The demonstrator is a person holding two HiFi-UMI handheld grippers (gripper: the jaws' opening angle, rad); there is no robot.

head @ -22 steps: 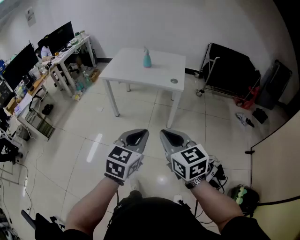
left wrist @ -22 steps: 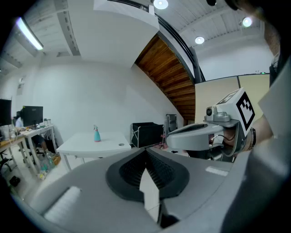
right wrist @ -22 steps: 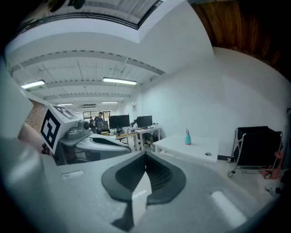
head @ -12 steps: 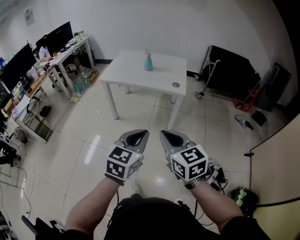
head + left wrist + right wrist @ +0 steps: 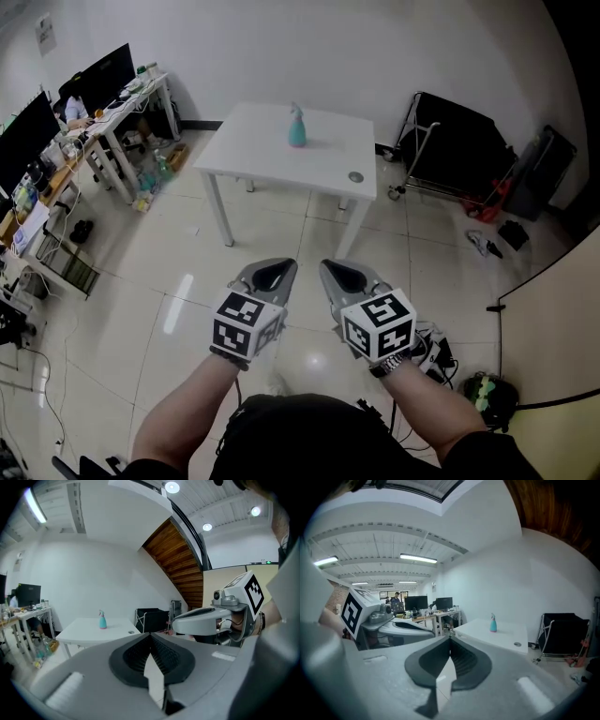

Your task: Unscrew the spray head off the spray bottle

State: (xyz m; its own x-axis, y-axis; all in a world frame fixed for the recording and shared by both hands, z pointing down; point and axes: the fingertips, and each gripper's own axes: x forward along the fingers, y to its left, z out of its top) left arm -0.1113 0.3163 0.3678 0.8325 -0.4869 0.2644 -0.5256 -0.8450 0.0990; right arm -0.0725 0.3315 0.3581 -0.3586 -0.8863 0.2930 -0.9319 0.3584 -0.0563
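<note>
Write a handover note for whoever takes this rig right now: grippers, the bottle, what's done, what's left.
Left gripper: shut, empty, held low in front of the body.
Right gripper: shut, empty, beside the left.
Bottle: upright on the white table across the floor, well ahead of both grippers, spray head on.
Done: nothing; bottle untouched.
Left: walk to the table, open the jaws, hold the bottle with one gripper, unscrew the spray head with the other.

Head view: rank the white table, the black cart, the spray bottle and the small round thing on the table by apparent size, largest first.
1. white table
2. black cart, somewhat smaller
3. spray bottle
4. small round thing, smallest
</note>
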